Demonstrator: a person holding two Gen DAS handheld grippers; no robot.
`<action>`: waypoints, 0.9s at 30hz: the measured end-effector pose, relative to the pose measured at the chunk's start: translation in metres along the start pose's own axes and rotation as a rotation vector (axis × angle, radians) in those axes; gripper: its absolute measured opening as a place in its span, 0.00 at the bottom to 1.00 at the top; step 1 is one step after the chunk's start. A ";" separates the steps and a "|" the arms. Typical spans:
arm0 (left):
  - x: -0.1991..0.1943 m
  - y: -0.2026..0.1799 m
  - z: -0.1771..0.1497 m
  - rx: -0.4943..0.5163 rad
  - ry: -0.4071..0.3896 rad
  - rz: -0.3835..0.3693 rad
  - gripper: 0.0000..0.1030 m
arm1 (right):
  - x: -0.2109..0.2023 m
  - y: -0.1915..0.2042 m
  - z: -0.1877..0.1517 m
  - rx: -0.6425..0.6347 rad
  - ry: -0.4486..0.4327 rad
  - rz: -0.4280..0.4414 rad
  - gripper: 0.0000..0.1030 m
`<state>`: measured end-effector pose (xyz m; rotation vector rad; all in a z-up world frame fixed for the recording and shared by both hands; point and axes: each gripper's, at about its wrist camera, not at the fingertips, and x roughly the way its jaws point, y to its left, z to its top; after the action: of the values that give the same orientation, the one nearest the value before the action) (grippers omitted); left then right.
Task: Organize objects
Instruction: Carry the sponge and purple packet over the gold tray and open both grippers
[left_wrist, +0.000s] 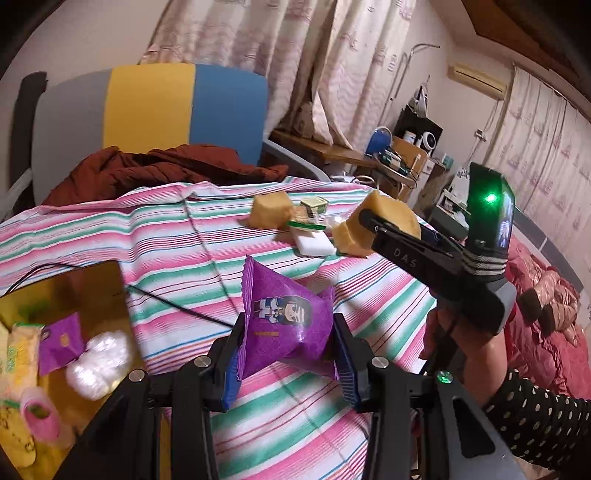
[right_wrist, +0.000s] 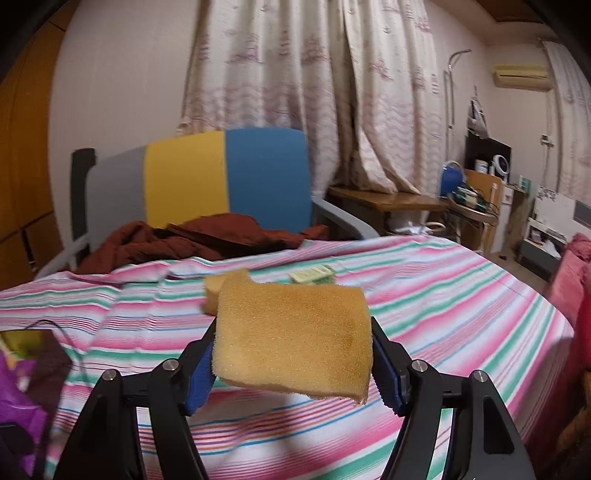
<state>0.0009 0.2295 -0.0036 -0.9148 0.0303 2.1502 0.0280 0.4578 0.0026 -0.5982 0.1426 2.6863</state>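
Sponge (right_wrist: 293, 338) and purple snack packet (left_wrist: 286, 325) are both lifted above the striped tablecloth (left_wrist: 177, 236) on the surface. On the cloth lie a second sponge (left_wrist: 271, 209), a small green carton (left_wrist: 314, 205) and a white block (left_wrist: 314, 244), close together beyond the packet. At the left a yellow tray (left_wrist: 74, 280) holds more snack packets, and a thin black cable (left_wrist: 166, 301) crosses the cloth beside it. The right hand-held gripper (right_wrist: 291, 363) clamps the sponge by its short sides, long axis running across between the fingers, flat face tilted towards the camera. The left hand-held gripper (left_wrist: 288, 349) pinches the packet upright, its crimped edge pointing up.
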 end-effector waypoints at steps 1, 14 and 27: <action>-0.005 0.003 -0.003 -0.001 -0.005 0.005 0.41 | -0.003 0.004 0.000 0.001 -0.002 0.010 0.70; -0.069 0.056 -0.038 -0.052 -0.072 0.105 0.41 | -0.062 0.093 0.007 -0.019 -0.015 0.293 0.70; -0.110 0.132 -0.087 -0.201 -0.022 0.186 0.42 | -0.080 0.184 -0.031 -0.146 0.186 0.532 0.71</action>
<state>0.0117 0.0402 -0.0344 -1.0377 -0.1180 2.3679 0.0359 0.2553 0.0117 -0.9730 0.1782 3.1656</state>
